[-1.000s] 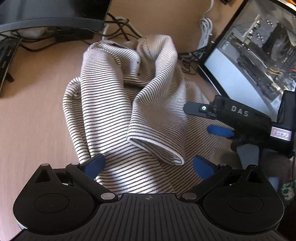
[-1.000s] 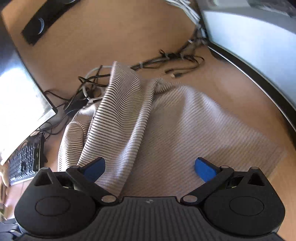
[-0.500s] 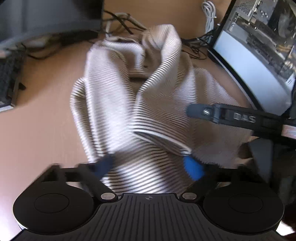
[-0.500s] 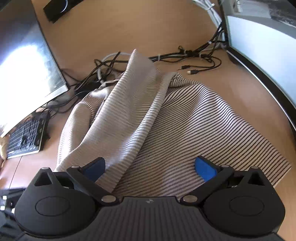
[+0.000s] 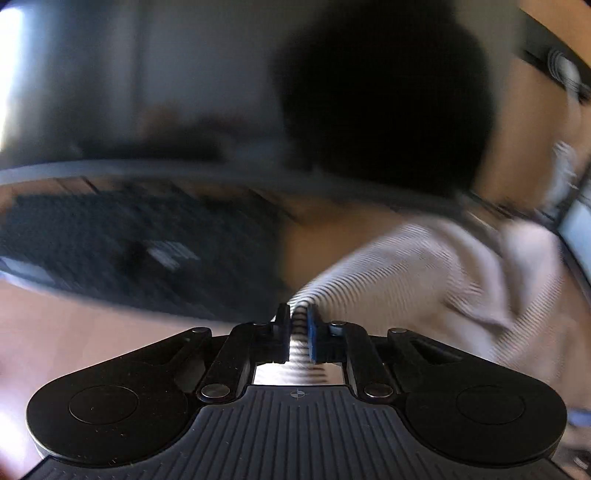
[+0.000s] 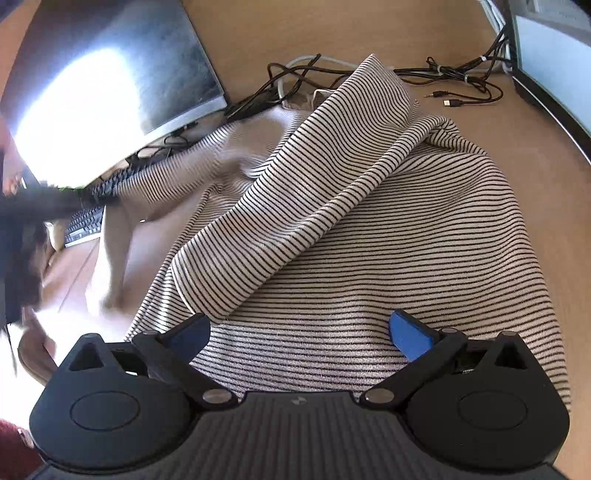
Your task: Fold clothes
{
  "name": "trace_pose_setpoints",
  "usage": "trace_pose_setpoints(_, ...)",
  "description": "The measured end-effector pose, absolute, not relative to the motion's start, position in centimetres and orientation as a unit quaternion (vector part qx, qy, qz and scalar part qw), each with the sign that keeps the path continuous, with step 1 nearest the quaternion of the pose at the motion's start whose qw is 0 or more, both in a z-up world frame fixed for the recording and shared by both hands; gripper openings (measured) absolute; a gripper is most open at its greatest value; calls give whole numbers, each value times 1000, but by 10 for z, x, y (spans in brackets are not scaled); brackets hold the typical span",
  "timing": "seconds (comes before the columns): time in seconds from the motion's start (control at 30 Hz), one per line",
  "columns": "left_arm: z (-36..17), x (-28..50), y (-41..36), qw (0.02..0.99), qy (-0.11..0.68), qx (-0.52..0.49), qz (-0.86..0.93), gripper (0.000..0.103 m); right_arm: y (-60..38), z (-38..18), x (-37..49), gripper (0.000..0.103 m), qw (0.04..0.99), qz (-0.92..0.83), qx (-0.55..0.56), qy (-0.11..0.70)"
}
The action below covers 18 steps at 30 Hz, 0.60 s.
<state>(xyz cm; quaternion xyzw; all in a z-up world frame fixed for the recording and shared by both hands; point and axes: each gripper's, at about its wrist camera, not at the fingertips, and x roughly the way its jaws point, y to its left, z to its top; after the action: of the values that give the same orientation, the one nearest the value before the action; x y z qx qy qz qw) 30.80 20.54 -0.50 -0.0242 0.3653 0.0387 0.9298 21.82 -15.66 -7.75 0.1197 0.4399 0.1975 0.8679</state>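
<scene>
A cream garment with thin dark stripes (image 6: 369, 229) lies crumpled on the wooden desk (image 6: 332, 29). In the left wrist view, which is blurred, my left gripper (image 5: 298, 332) is shut on an edge of the striped garment (image 5: 424, 266), and the cloth stretches from the pads away to the right. In the right wrist view my right gripper (image 6: 299, 332) stands open just over the garment's near part, nothing pinched between its blue pads (image 6: 410, 334). A stretched strip of the cloth runs off to the left, where a dark blurred shape (image 6: 40, 206) sits at its end.
A monitor (image 6: 110, 96) stands at the left, with a keyboard (image 6: 85, 221) below it. Tangled cables (image 6: 461, 81) lie behind the garment. Another screen (image 6: 554, 48) borders the right. In the left wrist view a keyboard (image 5: 129, 251) and a dark blurred mass (image 5: 384, 103) fill the background.
My left gripper closed on the garment's edge and swung off to the left and up, dragging a strip of cloth with it. My right gripper shifted over the garment and stayed open.
</scene>
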Motion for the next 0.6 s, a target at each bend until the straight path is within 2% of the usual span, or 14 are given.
trace_pose_setpoints(0.17,17,340,252,942,315,23,112,2,-154,-76,216,103,869,173,128,445)
trace_pose_setpoints(0.27,25,341,256,949,303,-6,91,10,-148,-74,217,103,870,156,116,453)
trace_pose_setpoints(0.37,20,328,237,954,297,-29,28,45,-137,-73,220,103,870,142,86,464)
trace_pose_setpoints(0.53,-6,299,175,944,309,-73,-93,71,-124,-68,221,103,865,150,28,479)
trace_pose_setpoints(0.6,-16,285,147,939,301,-90,-142,85,-126,-57,222,103,873,148,13,465)
